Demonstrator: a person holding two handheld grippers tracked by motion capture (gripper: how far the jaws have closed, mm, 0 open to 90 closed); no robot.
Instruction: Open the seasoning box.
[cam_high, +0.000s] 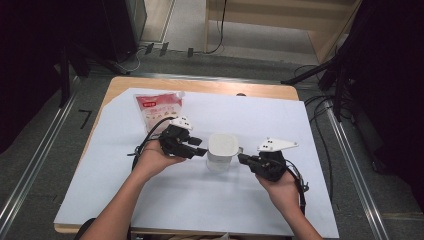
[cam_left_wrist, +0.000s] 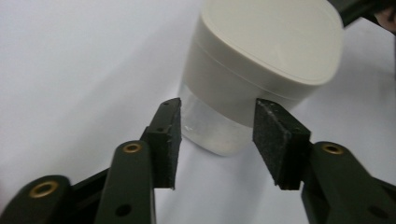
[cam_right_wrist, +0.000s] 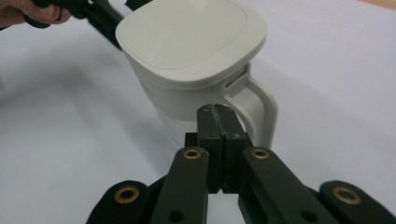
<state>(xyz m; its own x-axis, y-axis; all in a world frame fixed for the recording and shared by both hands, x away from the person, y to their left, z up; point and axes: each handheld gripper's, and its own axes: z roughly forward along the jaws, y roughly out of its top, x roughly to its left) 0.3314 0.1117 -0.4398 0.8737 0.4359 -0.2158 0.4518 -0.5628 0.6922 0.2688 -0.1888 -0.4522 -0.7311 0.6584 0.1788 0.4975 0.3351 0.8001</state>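
Observation:
A cream lidded jug (cam_high: 221, 150) with a clear lower body and a side handle (cam_right_wrist: 261, 109) stands upright mid-table on the white sheet. My left gripper (cam_high: 200, 150) is at its left side and open. In the left gripper view the gripper (cam_left_wrist: 217, 126) has its two pads just short of the jug (cam_left_wrist: 261, 60), level with the clear base. My right gripper (cam_high: 242, 158) is on the jug's right. In the right gripper view the gripper (cam_right_wrist: 216, 109) has its jaws shut together, tip up against the jug (cam_right_wrist: 191, 51) beside the handle, under the lid's tab.
A red-and-white snack pouch (cam_high: 159, 107) lies flat at the back left of the white sheet (cam_high: 280, 120), which covers the wooden table (cam_high: 200, 86). Cables trail from both grippers. Dark stands flank the table on the floor.

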